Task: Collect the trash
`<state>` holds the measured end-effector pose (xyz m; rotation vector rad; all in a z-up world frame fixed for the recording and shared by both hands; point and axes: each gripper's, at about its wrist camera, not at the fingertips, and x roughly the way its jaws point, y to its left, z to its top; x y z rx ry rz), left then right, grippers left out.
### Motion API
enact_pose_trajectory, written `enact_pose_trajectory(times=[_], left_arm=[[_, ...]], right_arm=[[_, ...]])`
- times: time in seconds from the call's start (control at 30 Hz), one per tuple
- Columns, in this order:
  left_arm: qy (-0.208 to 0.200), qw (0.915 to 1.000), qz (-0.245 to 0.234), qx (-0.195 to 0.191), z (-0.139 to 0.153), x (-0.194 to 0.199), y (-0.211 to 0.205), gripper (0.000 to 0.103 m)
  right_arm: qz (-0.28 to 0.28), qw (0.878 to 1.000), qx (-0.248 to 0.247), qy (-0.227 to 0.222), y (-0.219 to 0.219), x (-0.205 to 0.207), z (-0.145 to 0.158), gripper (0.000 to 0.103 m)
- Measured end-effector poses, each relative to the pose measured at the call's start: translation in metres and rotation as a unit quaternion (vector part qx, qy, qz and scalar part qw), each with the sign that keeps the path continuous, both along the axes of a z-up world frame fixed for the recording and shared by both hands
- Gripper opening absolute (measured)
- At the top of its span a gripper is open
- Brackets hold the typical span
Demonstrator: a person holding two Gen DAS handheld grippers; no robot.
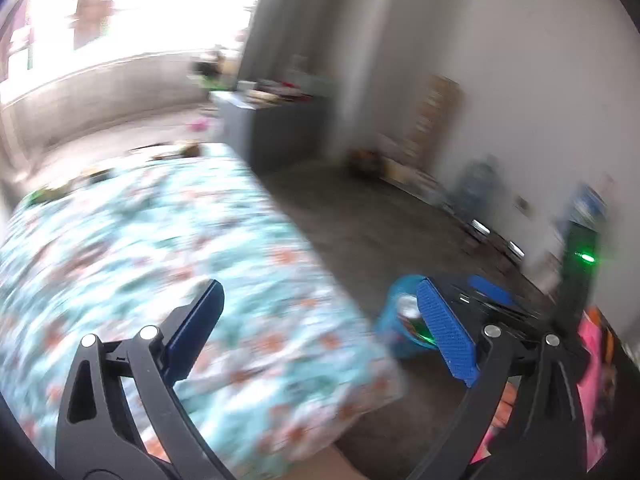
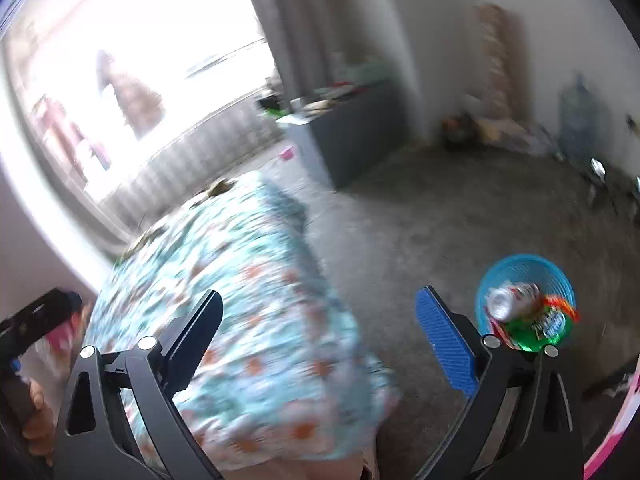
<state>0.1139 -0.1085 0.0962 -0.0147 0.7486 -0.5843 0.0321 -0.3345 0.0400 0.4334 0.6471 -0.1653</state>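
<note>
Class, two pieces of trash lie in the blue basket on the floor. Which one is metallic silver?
The crushed can, lying on its side at the left of the blue basket. The other piece, a wrapper, is green with red and overhangs the near rim.

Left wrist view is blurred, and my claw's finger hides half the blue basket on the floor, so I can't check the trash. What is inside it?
Observer: The right wrist view shows the whole blue basket. A crushed can lies in it.
Operator: Anything else in there?
Observer: A green wrapper, right beside the can.
Operator: Is the right claw carrying anything?
Observer: No. The right claw is open, with nothing between its fingers.
</note>
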Motion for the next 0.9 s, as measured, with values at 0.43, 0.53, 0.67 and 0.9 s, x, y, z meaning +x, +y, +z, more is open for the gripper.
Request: enact_pose_trajectory(times=[0.43, 0.53, 0.67, 0.9], left_arm=[[0.002, 0.9714, 0.226, 0.072, -0.047, -0.050, 0.119, 0.094], [0.009, 0.9713, 0.225, 0.078, -0.057, -0.059, 0.119, 0.094], [0.012, 0.9653, 0.244, 0.092, -0.073, -0.072, 0.116, 0.094], [0.040, 0.9636, 0.236, 0.119, -0.090, -0.077, 0.109, 0.094]], right_arm=[[0.069, 0.988, -0.136, 0.026, 0.135, -0.010, 0.011, 0.096], [0.079, 0.985, -0.147, 0.036, 0.145, -0.018, 0.003, 0.097], [0.093, 0.979, -0.170, 0.066, 0.156, -0.027, -0.008, 0.097], [0.087, 0.972, -0.191, 0.108, 0.153, -0.039, -0.026, 0.096]])
